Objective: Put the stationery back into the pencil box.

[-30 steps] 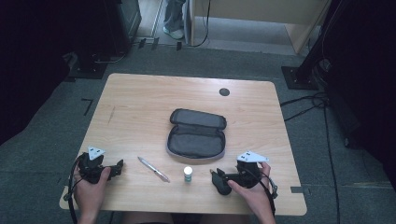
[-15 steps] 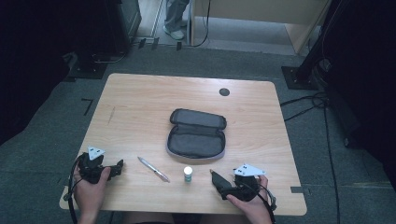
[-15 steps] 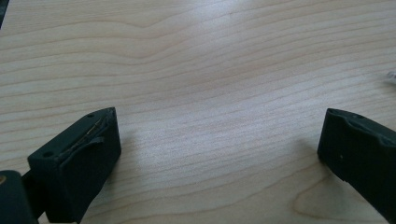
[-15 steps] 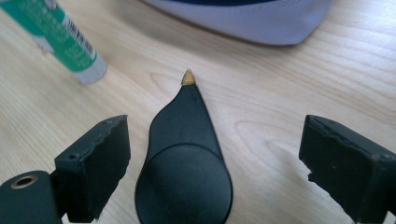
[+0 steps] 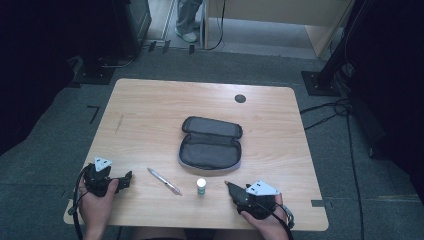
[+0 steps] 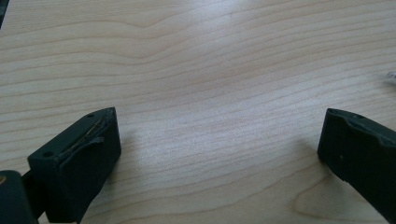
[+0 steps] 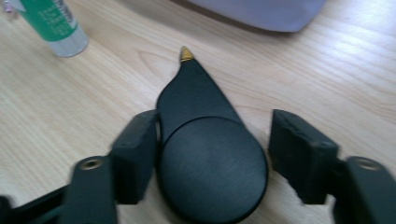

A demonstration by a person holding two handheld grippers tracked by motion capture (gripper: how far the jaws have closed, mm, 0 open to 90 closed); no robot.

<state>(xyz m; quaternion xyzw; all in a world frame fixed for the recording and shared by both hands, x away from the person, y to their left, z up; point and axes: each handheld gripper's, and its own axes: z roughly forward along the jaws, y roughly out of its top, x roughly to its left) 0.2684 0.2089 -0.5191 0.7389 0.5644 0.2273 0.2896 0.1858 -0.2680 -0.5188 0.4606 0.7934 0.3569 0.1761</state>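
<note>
Now right gripper (image 7: 212,154) sits low at counter (image 5: 150,115) near edge, fingers (image 7: 135,154) just been closing around a black teardrop pen stand (image 7: 205,154); one touches, other has a gap. Left gripper (image 6: 219,154) fingers wide apart, nothing between. Farther on: green glue stick (image 5: 201,186), silver pen (image 5: 164,181), then open grey pencil case (image 5: 210,145) mid-counter.

1. It looked like a lab or studio room set up for recording.
2. A light wooden table (image 5: 150,115) with a cable grommet (image 5: 240,98) stood on grey carpet (image 5: 65,150).
3. Dark equipment stands (image 5: 330,70) and loose cables (image 5: 325,112) ringed it, with wooden furniture (image 5: 280,12) at the far side.
</note>
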